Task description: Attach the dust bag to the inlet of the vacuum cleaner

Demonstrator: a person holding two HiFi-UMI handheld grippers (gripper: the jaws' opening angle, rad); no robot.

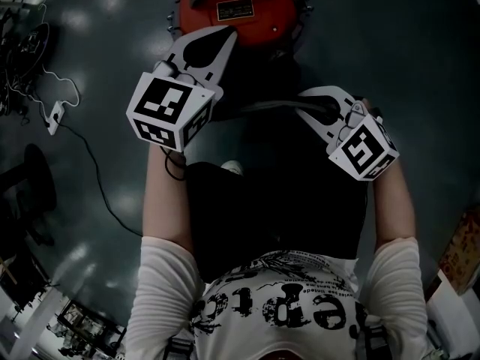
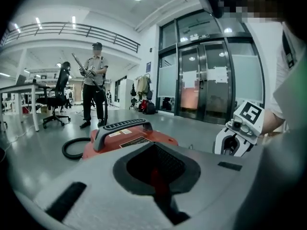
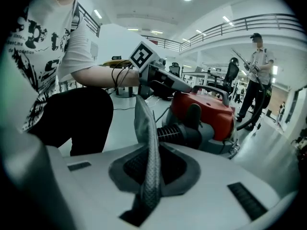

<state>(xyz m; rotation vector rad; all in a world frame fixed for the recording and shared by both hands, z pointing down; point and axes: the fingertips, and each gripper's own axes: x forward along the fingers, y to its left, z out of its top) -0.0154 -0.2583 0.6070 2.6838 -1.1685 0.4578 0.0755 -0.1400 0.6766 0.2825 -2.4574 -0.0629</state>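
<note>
Right gripper: jaws nearly closed, pinching grey dust bag by folded edge. Bag strip runs straight ahead out of jaws and rises toward left gripper; long axis follows jaw line. Left gripper: jaws together, no fabric visible between them. Red vacuum cleaner stands on floor ahead of both hands. Ribbed black inlet lies just beyond bag, slightly right of it. Judgement: bag not yet on inlet; right hand carries bag, so move goes ahead-right. Left jaws nearer housing.
</note>
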